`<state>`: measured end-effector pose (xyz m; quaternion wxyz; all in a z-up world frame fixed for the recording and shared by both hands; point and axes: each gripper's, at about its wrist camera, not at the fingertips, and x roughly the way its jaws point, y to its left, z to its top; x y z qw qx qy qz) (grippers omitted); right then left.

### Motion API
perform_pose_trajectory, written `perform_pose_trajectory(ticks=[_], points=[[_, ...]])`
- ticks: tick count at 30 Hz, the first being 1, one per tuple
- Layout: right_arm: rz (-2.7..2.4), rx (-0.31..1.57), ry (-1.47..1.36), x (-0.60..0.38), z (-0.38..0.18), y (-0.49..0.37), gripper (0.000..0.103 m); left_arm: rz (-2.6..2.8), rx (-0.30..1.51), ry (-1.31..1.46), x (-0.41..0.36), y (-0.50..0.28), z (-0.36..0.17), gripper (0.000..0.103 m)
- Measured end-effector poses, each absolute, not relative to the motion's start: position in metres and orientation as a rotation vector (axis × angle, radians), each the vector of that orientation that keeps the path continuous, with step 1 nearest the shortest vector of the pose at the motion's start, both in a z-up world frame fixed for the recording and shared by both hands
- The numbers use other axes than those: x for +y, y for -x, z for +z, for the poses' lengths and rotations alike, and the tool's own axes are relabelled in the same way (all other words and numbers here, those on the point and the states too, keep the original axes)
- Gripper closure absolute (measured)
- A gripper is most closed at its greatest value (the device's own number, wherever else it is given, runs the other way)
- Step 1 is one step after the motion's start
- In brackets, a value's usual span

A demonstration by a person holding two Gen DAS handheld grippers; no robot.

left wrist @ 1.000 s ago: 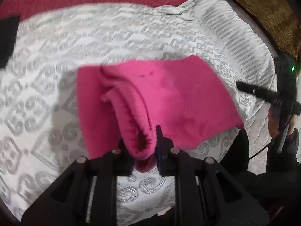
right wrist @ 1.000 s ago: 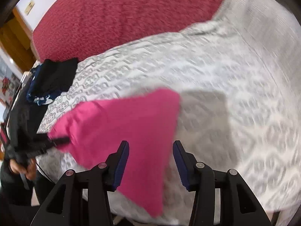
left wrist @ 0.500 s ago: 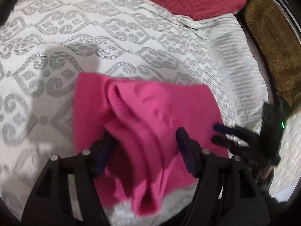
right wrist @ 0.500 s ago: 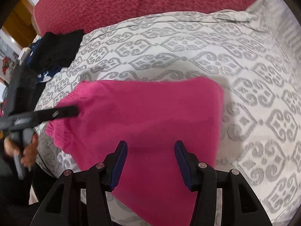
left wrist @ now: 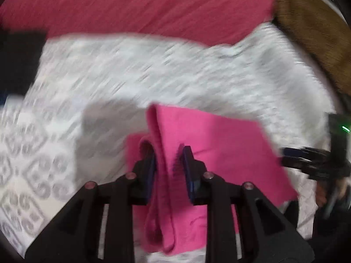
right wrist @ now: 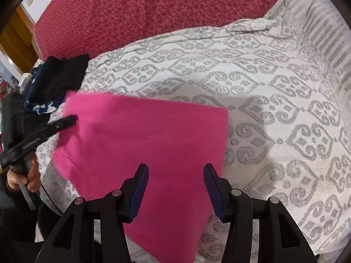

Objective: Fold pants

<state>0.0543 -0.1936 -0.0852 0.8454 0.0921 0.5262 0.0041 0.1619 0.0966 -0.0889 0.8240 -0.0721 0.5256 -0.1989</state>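
The pants (right wrist: 140, 144) are bright pink, folded into a flat, roughly four-sided panel lying on the patterned white-and-grey bedspread (right wrist: 274, 100), near its front edge. In the left wrist view a thick ribbed hem or waistband (left wrist: 161, 175) runs as a raised ridge from the far corner back toward the camera.

The left gripper (left wrist: 167, 164) has its jaws narrowed around that ridge; whether the pads actually press the cloth cannot be told through the blur. The right gripper (right wrist: 175, 188) is spread wide above the near right part of the pants, touching nothing.

To the right of the pants the bedspread lies bare and wide; beyond it is a red blanket (right wrist: 153, 8). Dark clothes (right wrist: 57, 81) sit at the left, just beside the pants' far left corner.

The right view is sharp and shows the smooth top face, the dark clothes and the left gripper (right wrist: 65, 121) reaching in at the pants' left edge. The left view is smeared, but shows the ridge and the right gripper (left wrist: 307, 155) beside the pants' right edge.
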Motion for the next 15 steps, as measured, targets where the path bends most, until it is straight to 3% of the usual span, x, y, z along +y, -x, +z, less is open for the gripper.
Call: perform_pose_trajectory(ticks=[3, 5, 15], points=[[0.009, 1.126, -0.209, -0.197, -0.092, -0.05, 0.05, -0.414, 1.163, 0.248, 0.11, -0.16, -0.101, 0.067], [0.001, 1.141, -0.214, -0.201, -0.098, -0.048, 0.05, -0.412, 1.166, 0.254, 0.113, -0.155, -0.1, 0.048], [-0.015, 1.174, -0.303, -0.217, -0.109, -0.041, 0.048, -0.443, 1.275, 0.189, 0.108, -0.14, -0.121, 0.043]])
